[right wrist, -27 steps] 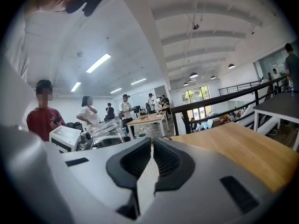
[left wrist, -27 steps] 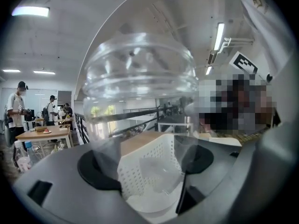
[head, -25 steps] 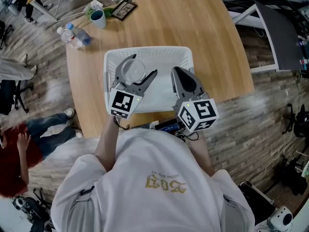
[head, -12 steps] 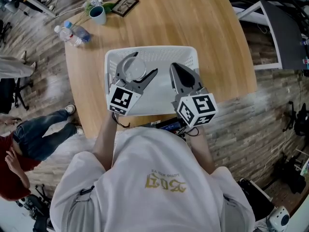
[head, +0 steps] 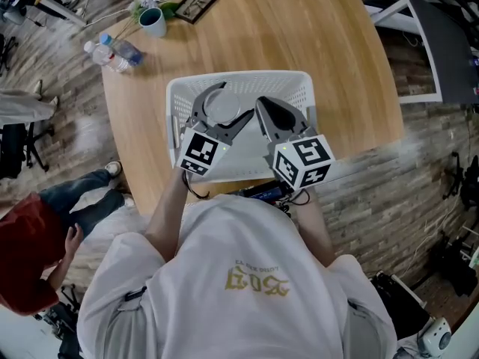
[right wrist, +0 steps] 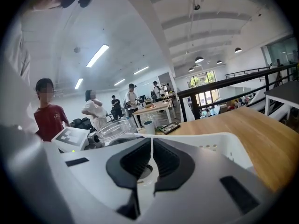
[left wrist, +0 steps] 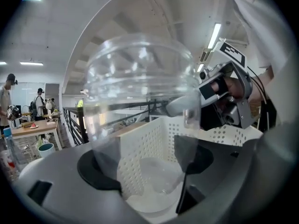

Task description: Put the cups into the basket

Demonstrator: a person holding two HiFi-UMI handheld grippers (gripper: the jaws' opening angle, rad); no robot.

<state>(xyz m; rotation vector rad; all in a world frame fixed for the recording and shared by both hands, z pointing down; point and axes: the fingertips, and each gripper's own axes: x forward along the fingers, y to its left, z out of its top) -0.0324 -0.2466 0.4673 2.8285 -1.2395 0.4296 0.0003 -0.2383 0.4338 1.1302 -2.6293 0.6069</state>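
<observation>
A white perforated basket (head: pixel 296 83) stands on the wooden table (head: pixel 314 28). My left gripper (head: pixel 228 103) hangs over its left half, shut on a clear plastic cup (head: pixel 222 108). In the left gripper view that cup (left wrist: pixel 140 87) fills the space between the pads (left wrist: pixel 99 171), above the basket's wall (left wrist: pixel 140 143). A second clear cup (left wrist: pixel 156 176) lies on the basket's floor below. My right gripper (head: pixel 271 117) sits over the basket's right half, jaws together and nothing held. In the right gripper view its pads (right wrist: pixel 168 160) meet, and the held cup (right wrist: pixel 114 129) shows to the left.
A teal cup (head: pixel 152 23), water bottles (head: pixel 112 54) and a picture frame (head: pixel 193 7) sit at the table's far left corner. A person in red (head: pixel 30 268) stands on the floor to the left. People and tables fill the room behind.
Both grippers have shifted a little to the right over the basket, the left one still holding the clear cup. The person on the floor at left has moved.
</observation>
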